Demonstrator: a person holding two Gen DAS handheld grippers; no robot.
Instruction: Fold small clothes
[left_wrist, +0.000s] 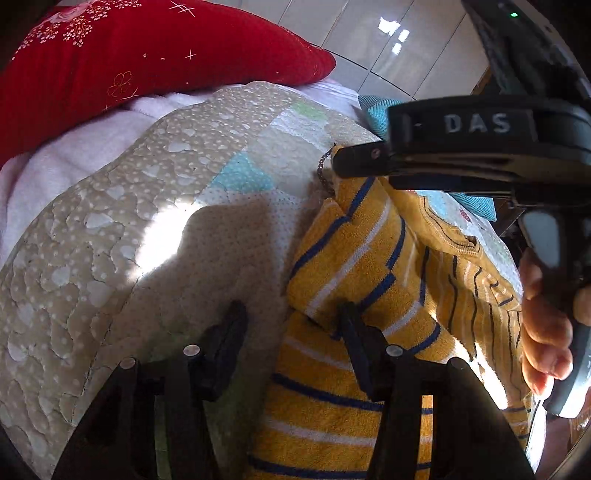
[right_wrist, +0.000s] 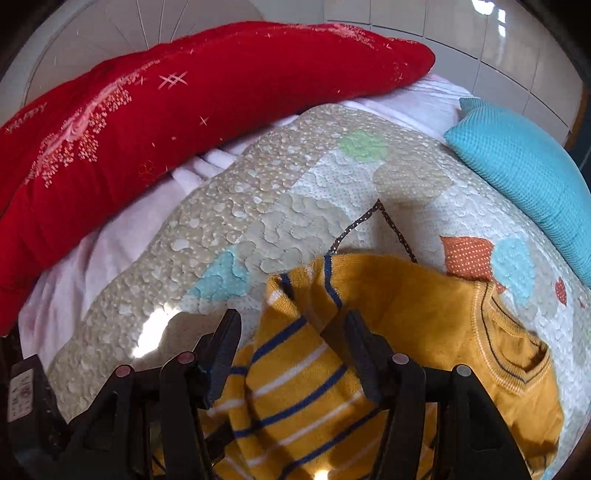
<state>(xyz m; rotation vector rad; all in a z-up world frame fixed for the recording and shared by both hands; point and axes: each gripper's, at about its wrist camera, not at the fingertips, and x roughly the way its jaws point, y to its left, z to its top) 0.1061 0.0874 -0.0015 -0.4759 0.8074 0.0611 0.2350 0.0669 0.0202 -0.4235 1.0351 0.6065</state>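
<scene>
The sweater (right_wrist: 424, 314) (yellow, striped) lies on the quilt (right_wrist: 258, 206). Both the left gripper (left_wrist: 291, 328) and right gripper (right_wrist: 291, 332) hang spread above its folded sleeve, pinching nothing.

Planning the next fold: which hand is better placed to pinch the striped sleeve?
Right. The right gripper has its open jaws straddling the striped sleeve; the left gripper sits at the edge of the sweater, half over the quilt.

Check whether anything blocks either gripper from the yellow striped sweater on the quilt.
Nothing visible does. The left gripper sits right at the edge of the yellow striped sweater, one finger on the fabric, one over the quilt. The right gripper straddles a raised fold of it. The red pillow and teal cushion lie clear.
</scene>
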